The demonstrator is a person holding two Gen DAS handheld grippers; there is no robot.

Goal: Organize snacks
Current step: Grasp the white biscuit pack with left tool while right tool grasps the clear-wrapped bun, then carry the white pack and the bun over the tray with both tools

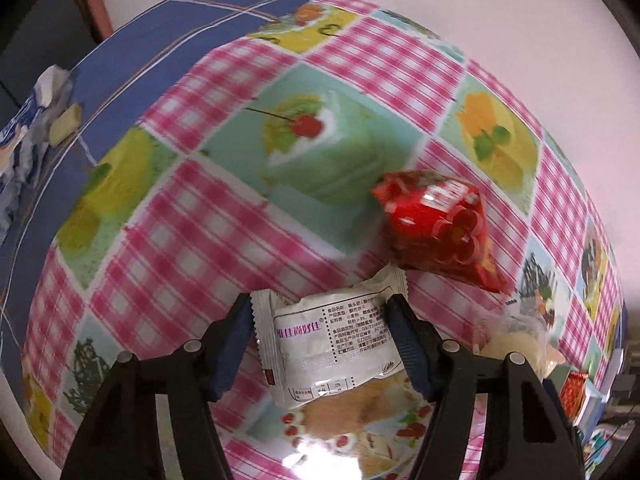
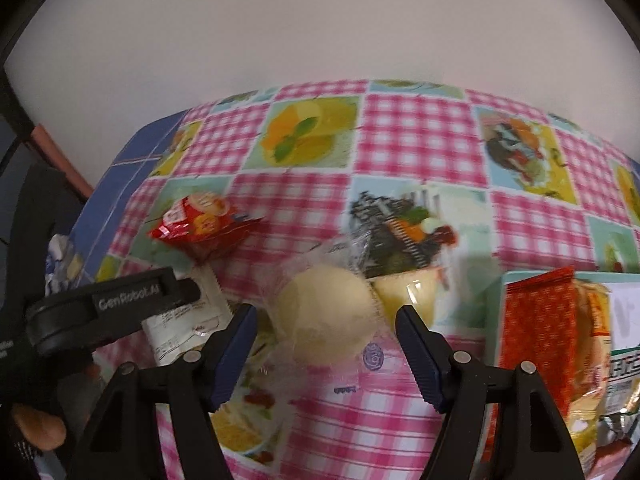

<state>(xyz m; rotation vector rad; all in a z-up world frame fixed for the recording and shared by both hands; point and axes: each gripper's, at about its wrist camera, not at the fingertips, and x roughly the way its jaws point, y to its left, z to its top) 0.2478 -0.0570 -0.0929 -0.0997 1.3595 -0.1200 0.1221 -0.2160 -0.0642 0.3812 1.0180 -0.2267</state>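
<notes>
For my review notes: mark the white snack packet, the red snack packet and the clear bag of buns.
white snack packet (image 1: 332, 344), left wrist view, printed back.
red snack packet (image 1: 440, 220), left wrist view, middle.
clear bag of buns (image 2: 326, 320), right wrist view, front bun.

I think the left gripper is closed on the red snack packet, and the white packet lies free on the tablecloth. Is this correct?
Not quite, the packets are swapped. In the left wrist view, the left gripper is closed on the white packet, and the red snack packet lies free on the tablecloth beyond it.

White packet (image 1: 332, 344): print too small to read, near end hidden under left gripper (image 1: 320, 320) frame. Tablecloth (image 1: 192, 216) motion-blurred. Box (image 2: 560, 360) right of right gripper (image 2: 326, 328) cut by picture edge. Finger (image 2: 38, 426) below left tool mostly hidden.
</notes>
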